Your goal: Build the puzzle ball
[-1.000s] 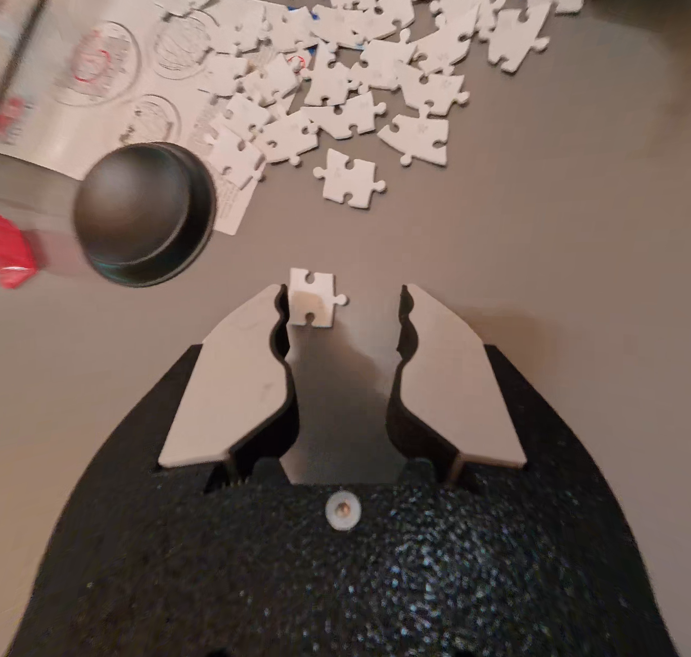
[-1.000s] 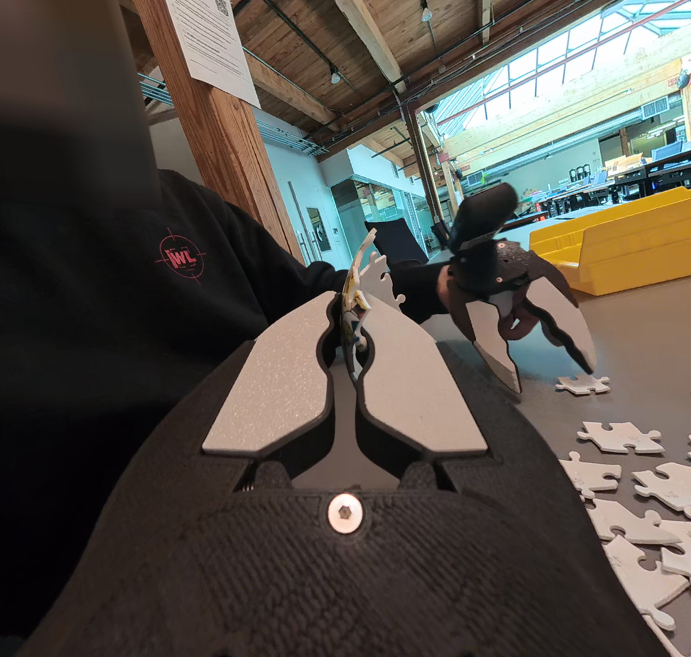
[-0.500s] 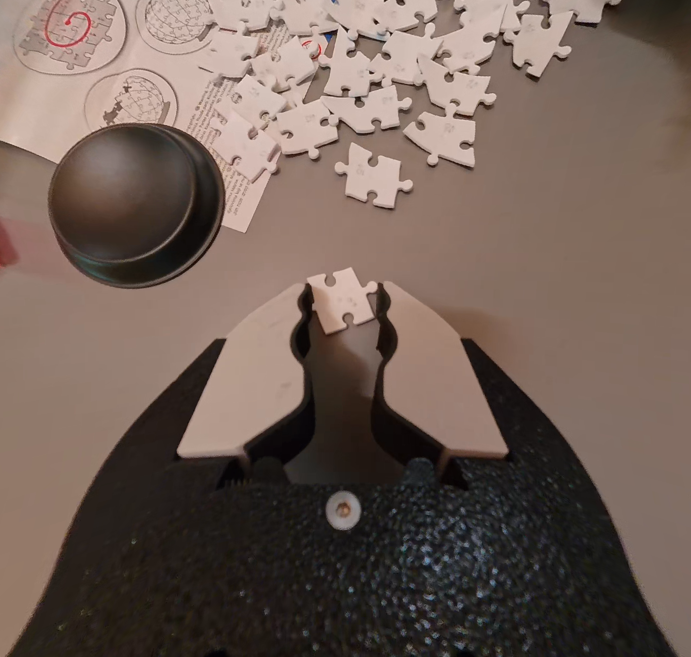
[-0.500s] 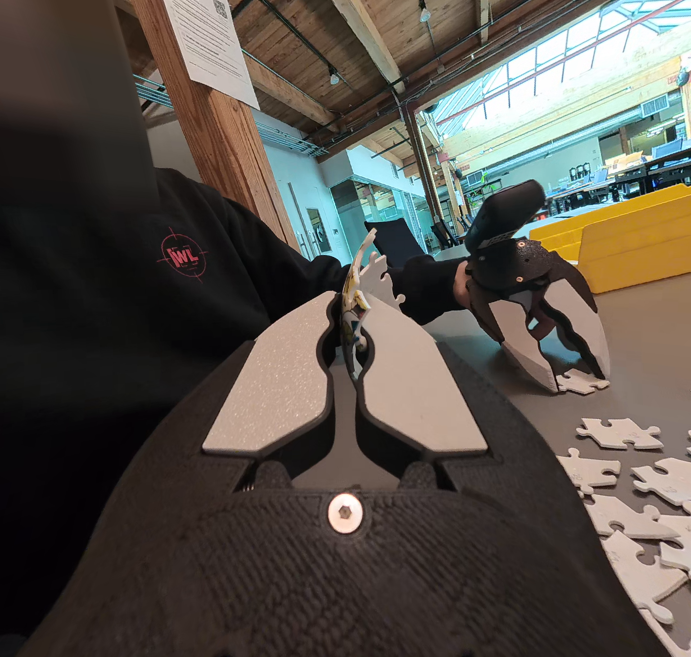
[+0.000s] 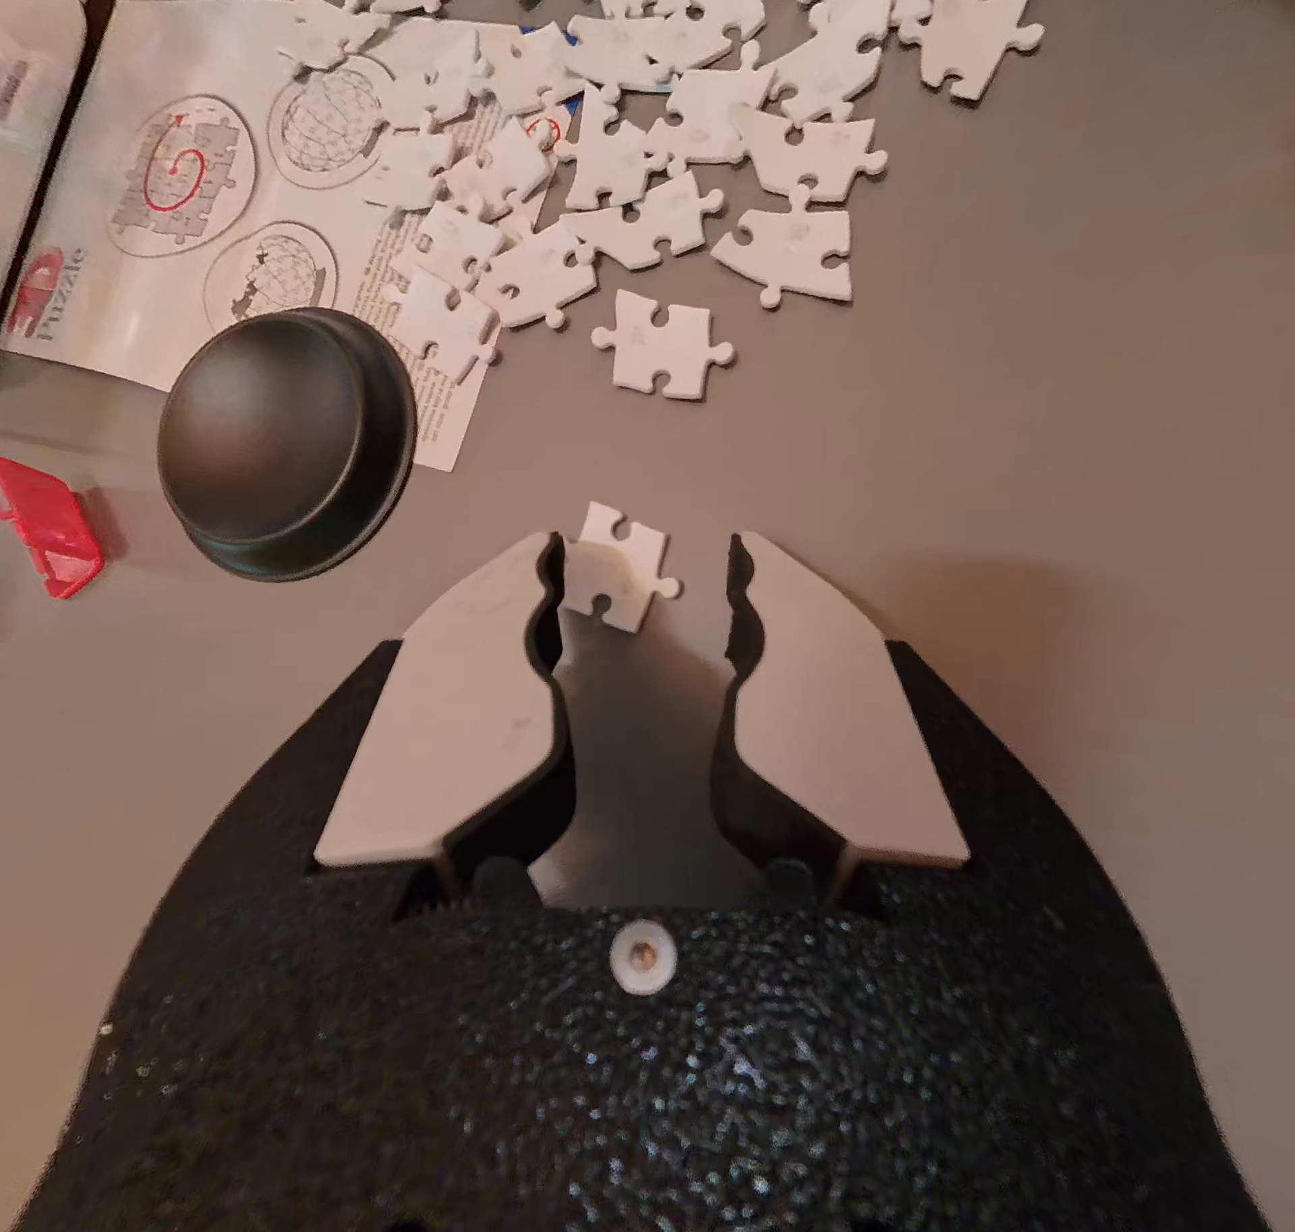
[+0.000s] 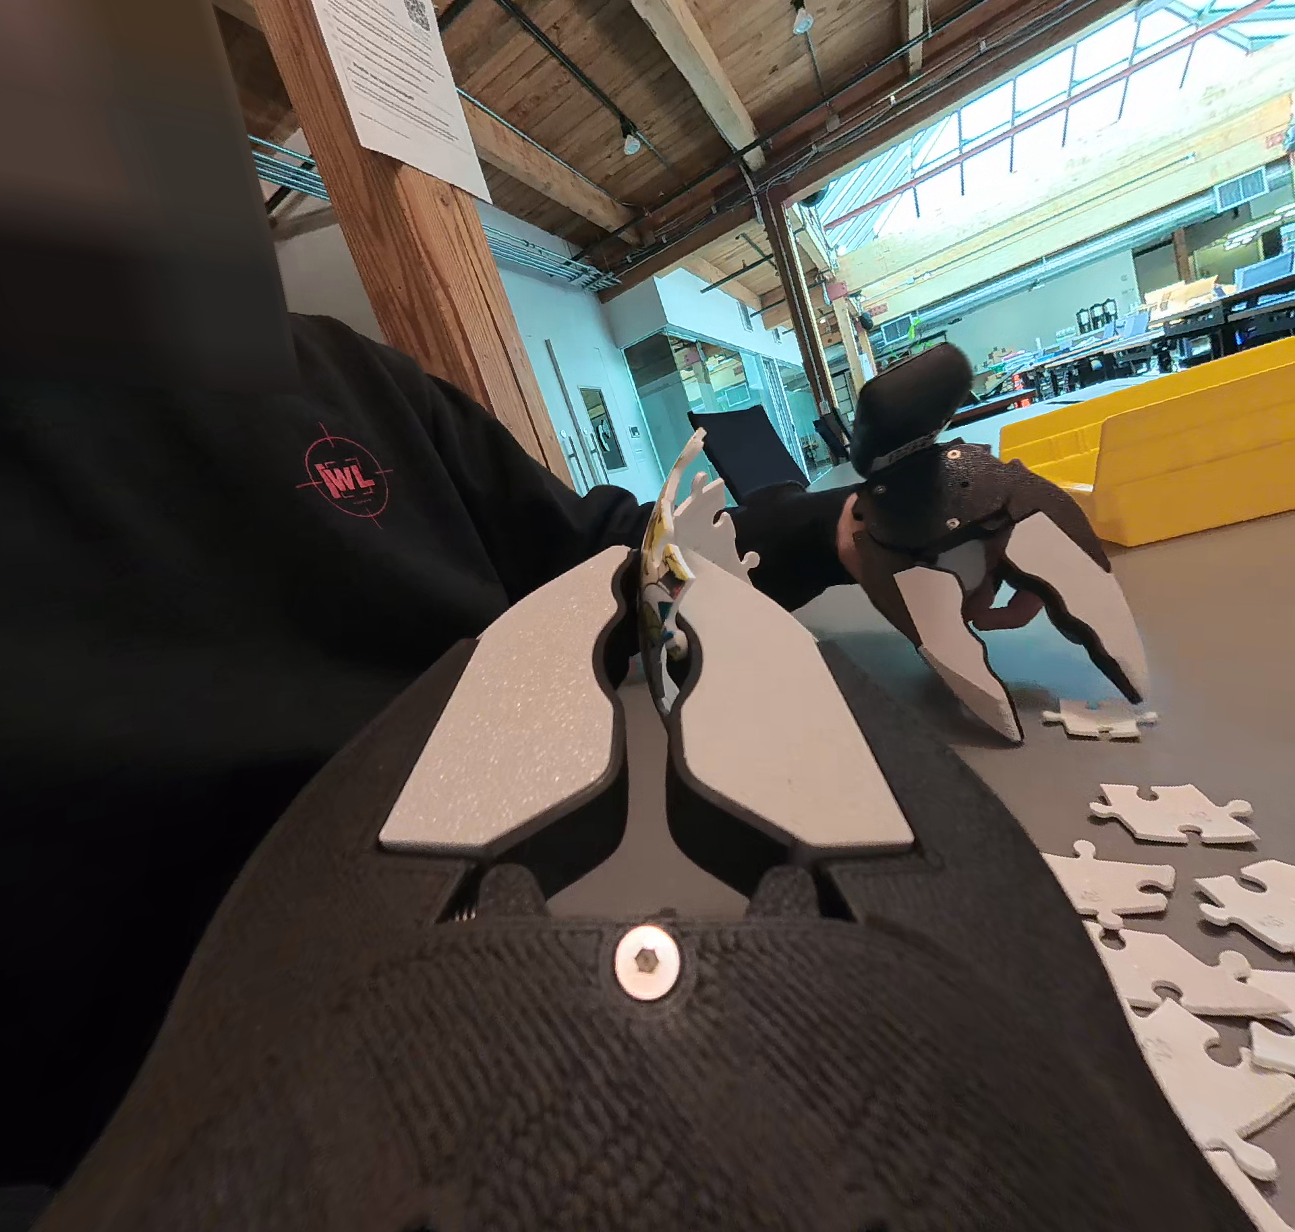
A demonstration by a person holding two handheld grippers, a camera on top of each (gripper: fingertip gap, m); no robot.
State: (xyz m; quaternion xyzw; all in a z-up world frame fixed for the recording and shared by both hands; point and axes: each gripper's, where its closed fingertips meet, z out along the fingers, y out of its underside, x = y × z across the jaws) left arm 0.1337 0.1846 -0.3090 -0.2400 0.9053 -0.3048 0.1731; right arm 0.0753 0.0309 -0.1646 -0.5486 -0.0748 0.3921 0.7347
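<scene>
In the left wrist view, the left gripper (image 5: 641, 571) hangs over the flat grey table (image 5: 1016, 497) with its two grey fingers spread apart. One small white puzzle piece (image 5: 620, 567) lies flat between the tips, touching the left finger (image 5: 490, 672) and well clear of the other one. This looks like the pick-up step. Next the fingers need to close evenly on the piece (it is thin and flat, so it may slide away). Beyond the small piece sits a big pile of white puzzle pieces (image 5: 666, 126). To the piece's left stands a round black dome-shaped stand (image 5: 280, 445), then a red plastic bit (image 5: 49, 532). A white paper instruction sheet (image 5: 175, 182) lies behind the stand.

In the right wrist view, the right gripper (image 6: 666, 609) is pinching a curved, joined puzzle section with a coloured face (image 6: 666, 567), held up above the table. The left gripper (image 6: 1037, 672) shows farther off, over the small piece (image 6: 1097, 718). Yellow plastic bins (image 6: 1156, 455) stand behind it. Nothing blocks the way.
</scene>
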